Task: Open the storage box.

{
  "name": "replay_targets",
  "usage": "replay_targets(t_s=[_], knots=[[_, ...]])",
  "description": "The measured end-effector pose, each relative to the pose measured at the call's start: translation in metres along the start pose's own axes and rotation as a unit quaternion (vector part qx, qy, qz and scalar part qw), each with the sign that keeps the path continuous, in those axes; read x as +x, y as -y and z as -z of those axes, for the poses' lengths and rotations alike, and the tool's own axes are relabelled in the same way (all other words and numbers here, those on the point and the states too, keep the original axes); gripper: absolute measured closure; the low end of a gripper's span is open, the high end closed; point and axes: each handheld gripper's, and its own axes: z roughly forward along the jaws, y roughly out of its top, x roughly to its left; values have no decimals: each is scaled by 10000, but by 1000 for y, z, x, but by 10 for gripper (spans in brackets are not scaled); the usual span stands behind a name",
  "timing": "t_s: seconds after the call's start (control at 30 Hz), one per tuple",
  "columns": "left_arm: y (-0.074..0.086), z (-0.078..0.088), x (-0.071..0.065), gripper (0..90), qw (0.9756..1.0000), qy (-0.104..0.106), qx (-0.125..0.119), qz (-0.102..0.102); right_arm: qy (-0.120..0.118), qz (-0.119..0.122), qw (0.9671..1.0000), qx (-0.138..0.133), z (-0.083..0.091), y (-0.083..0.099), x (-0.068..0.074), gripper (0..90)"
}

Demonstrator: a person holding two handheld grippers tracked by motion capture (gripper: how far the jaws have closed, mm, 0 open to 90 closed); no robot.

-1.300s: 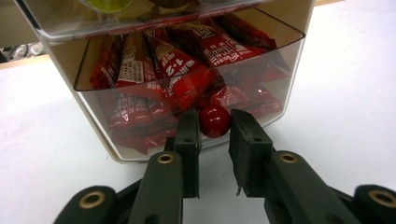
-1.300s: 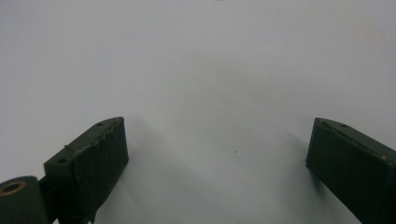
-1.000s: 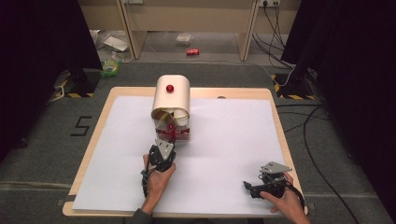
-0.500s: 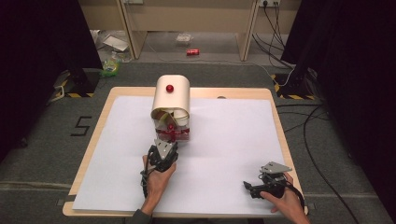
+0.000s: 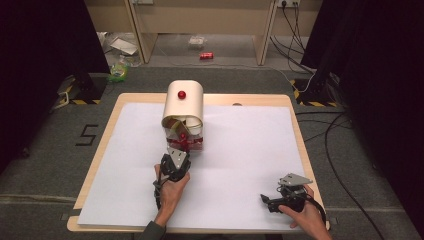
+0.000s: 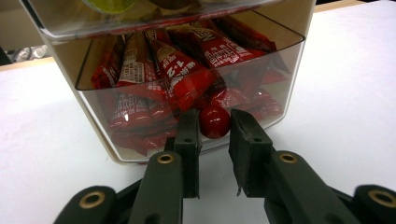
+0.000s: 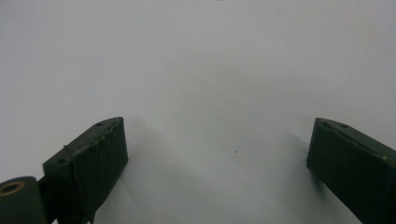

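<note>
1. While you hold both hands low over the white sheet (image 5: 240,150) on the wooden table (image 5: 295,115), the far left has a "5" floor mark (image 5: 87,135). A green packet (image 5: 119,70) lies beyond it on the floor, well away from the work.
2. Your left gripper (image 6: 215,126) points at the cream dispenser (image 5: 185,107) left of the table's middle. Its jaws have just been closing and now pinch the small red knob (image 6: 215,122) on the clear drawer (image 6: 289,70) at the dispenser's foot.
3. Behind that drawer front, red sachets (image 6: 182,79) lie piled against the clear wall. Nothing stands between your jaws and the knob.
4. A second red knob, the top knob (image 5: 181,94), sits on the dispenser's rounded lid, apart from either gripper.
5. Farther right, a red can (image 5: 206,55) lies on the floor past the table.
6. Your right gripper (image 7: 217,154) rests near the table's front right corner, jaws spread wide over bare sheet with nothing between them, well apart from the dispenser.
7. Black cables (image 5: 335,150) trail over the floor right of the table.
8. Against the earlier high views, both hands, the dispenser and the drawer sit where they were; no shift can be made out.
</note>
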Motion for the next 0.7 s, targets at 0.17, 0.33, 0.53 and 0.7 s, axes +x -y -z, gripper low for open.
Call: replay_targets(t_s=[0.17,0.33,0.53,0.7], knots=[[1,2,-2,733,10000,-52,0,-79,-3,1,10000,5,0,0,0,56],[-1,16,-3,895,9997,239,-68,-78,-3,8,10000,1,0,0,0,56],[-5,19,1,810,9994,329,-69,-50,-2,8,10000,0,0,0,0,55],[-14,27,8,668,9980,622,-122,-32,-2,5,10000,2,0,0,0,55]])
